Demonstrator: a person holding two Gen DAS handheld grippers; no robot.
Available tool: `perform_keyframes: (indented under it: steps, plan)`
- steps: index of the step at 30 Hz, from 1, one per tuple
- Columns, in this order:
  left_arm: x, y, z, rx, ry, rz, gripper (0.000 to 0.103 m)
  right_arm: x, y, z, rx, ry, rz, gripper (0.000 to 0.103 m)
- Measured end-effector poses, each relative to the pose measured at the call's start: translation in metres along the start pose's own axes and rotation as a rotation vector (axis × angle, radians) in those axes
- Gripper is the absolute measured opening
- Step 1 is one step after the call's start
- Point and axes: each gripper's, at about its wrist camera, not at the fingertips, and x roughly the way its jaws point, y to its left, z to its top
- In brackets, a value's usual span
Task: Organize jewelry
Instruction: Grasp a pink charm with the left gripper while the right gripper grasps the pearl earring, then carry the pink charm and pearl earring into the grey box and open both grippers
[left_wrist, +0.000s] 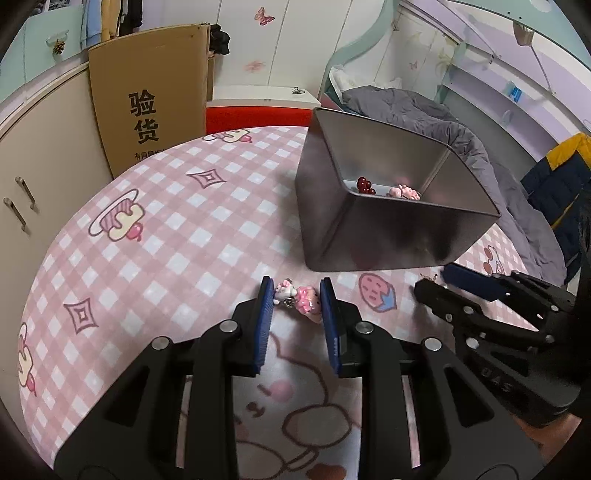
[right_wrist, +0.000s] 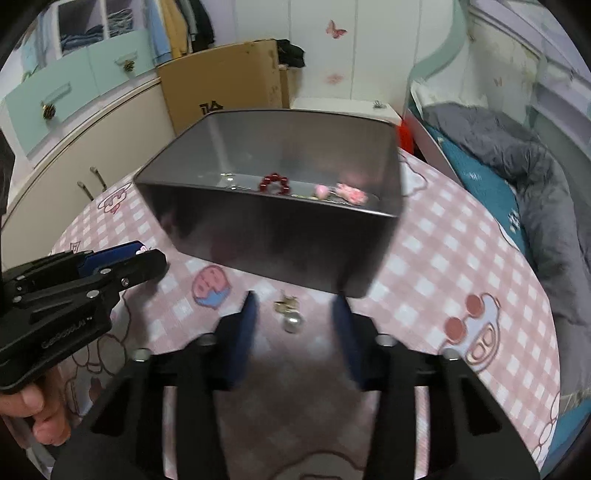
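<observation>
Left wrist view: your left gripper (left_wrist: 296, 299) is pinching the pink charm (left_wrist: 301, 301) between its fingers, low on the tabletop (left_wrist: 166, 229). The charm's long axis is running across from finger to finger, white head toward the left one.

The metal tin (left_wrist: 369, 236) is standing just beyond, blocking the way forward. Open cloth is lying to the left as far as the tabletop's curved edge; past that edge a cardboard box (left_wrist: 144, 118) is showing the printed characters 验货.

Right wrist view, blurred: your right gripper (right_wrist: 295, 306) is holding its fingers spread around the pearl earring (right_wrist: 290, 315), clear of it on both sides. The earring is lying flat just before the tin's near wall, gold end pointing at the tin, pearl toward the camera. Red beads (right_wrist: 274, 183) are sitting inside the tin. The bed (right_wrist: 535, 184) is flanking the tabletop's right edge.
</observation>
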Motion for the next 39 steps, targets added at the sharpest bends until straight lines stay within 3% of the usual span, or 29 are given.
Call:
perform_keyframes:
  steps: [2,9,15,22,31,34,39]
  plan:
    - [-0.004,0.003,-0.001,-0.004,-0.002,-0.007,0.025,-0.004,0.004,-0.003,-0.014,0.002,0.005,0.011]
    - [-0.029,0.001,-0.01,0.015,-0.027,-0.04,0.025,-0.032,-0.002,-0.019,0.035,-0.011,0.08,0.011]
    - [-0.055,-0.008,-0.005,0.042,-0.072,-0.052,0.025,-0.069,-0.004,-0.007,0.047,-0.071,0.122,0.011]
    - [-0.092,-0.025,0.022,0.093,-0.149,-0.049,0.025,-0.108,-0.007,0.028,0.038,-0.169,0.128,0.011]
    - [-0.13,-0.043,0.078,0.153,-0.27,-0.06,0.025,-0.134,-0.019,0.09,0.008,-0.255,0.107,0.011]
    - [-0.13,-0.049,0.098,0.163,-0.287,-0.064,0.025,-0.127,-0.026,0.109,0.026,-0.234,0.133,0.011]
    - [-0.11,-0.054,0.128,0.146,-0.234,-0.113,0.025,-0.098,-0.042,0.131,0.084,-0.157,0.163,0.011]
